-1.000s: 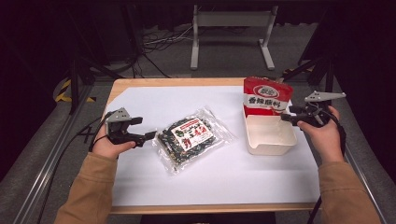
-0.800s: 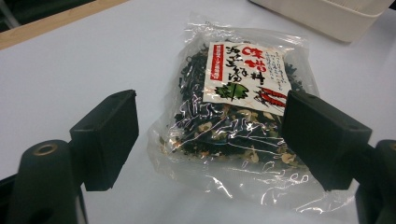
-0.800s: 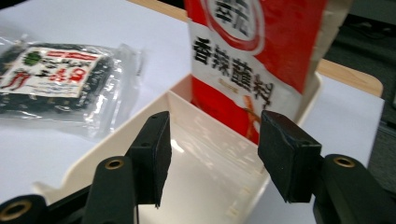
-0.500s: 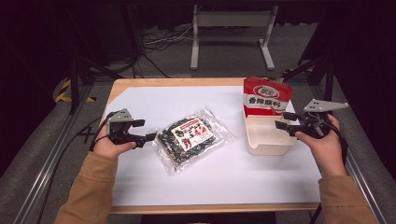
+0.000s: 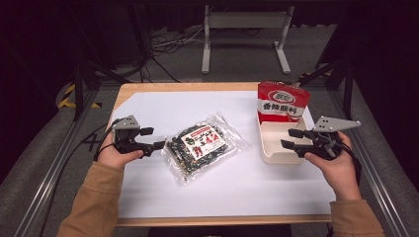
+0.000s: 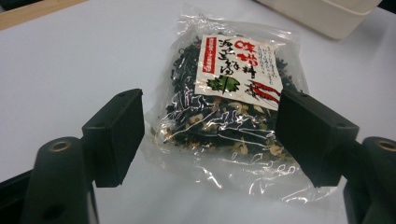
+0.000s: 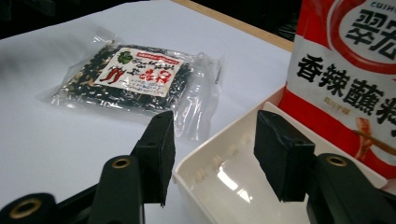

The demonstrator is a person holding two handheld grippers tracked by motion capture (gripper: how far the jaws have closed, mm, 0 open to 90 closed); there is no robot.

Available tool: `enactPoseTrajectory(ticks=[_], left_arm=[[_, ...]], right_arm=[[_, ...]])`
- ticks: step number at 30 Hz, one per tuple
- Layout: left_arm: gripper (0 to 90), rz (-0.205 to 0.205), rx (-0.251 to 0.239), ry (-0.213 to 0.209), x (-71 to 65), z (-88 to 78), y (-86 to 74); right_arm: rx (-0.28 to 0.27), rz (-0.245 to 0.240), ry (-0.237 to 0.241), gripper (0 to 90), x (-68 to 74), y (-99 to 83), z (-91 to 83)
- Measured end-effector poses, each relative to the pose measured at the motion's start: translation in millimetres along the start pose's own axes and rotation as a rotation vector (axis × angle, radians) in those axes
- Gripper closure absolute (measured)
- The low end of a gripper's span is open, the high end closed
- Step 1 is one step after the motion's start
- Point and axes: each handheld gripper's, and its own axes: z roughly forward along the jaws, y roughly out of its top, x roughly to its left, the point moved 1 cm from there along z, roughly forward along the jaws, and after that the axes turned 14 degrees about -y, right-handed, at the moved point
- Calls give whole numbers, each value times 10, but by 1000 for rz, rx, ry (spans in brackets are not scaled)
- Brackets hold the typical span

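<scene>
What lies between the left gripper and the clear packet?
Nothing: bare white sheet separates the open left gripper from the clear packet, per the left gripper view.

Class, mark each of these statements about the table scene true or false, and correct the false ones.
1. The red seasoning packet stands upright in the white tray. True.
2. The clear bag of dried spices lies inside the tray. False: it lies flat on the white table sheet, left of the tray.
3. The left gripper is open, its jaws towards the bag. True.
4. The right gripper is clamped on the red packet. False: it is open at the tray, holding nothing.
</scene>
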Motion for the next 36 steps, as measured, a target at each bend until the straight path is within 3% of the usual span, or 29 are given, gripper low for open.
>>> enactPoseTrajectory(ticks=[6, 10, 18, 26, 36], left_arm=[[200, -4, -16, 11, -14, 28, 66], [199, -7, 5, 33, 21, 79, 112], [210, -88, -12, -11, 255, 183, 142], [201, -87, 38, -32, 340, 376, 204], [177, -115, 30, -46, 435, 513, 296]], right_arm=[[-10, -3, 33, 487, 120, -52, 24], [10, -22, 58, 486, 193, -61, 75], [10, -72, 91, 441, 341, -32, 140], [3, -80, 119, 427, 445, 2, 196], [-3, -76, 126, 416, 481, 17, 213]])
